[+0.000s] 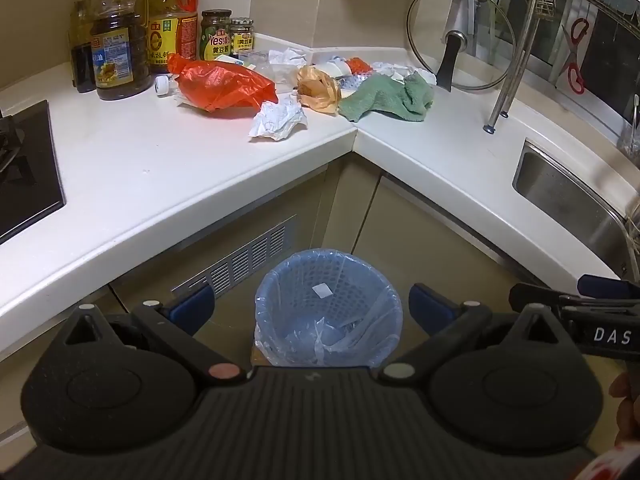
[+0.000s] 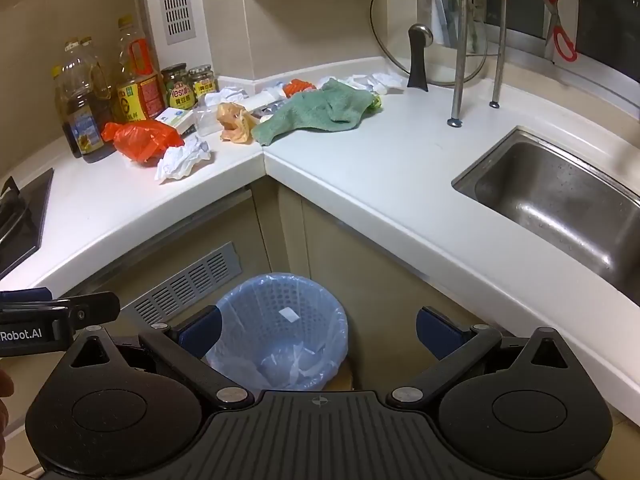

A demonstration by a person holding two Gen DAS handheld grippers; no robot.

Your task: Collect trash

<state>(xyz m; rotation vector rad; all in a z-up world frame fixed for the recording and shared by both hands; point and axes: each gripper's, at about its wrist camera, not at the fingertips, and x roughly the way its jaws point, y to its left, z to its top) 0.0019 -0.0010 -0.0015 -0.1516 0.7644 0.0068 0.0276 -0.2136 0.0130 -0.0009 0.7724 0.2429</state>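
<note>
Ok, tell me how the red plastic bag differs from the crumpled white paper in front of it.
The red plastic bag is glossy, translucent orange-red; the crumpled white paper is matte, opaque white. The bag is the larger, spread wide and low; the paper is a tighter wad. The bag lies further back, close to the oil bottles; the paper sits nearer the counter edge. Both are crumpled and lie loose on the counter near its inner corner, above the lined bin.

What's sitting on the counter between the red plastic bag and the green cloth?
A crumpled tan plastic bag lies between the red plastic bag and the green cloth; both wrist views show it.
</note>
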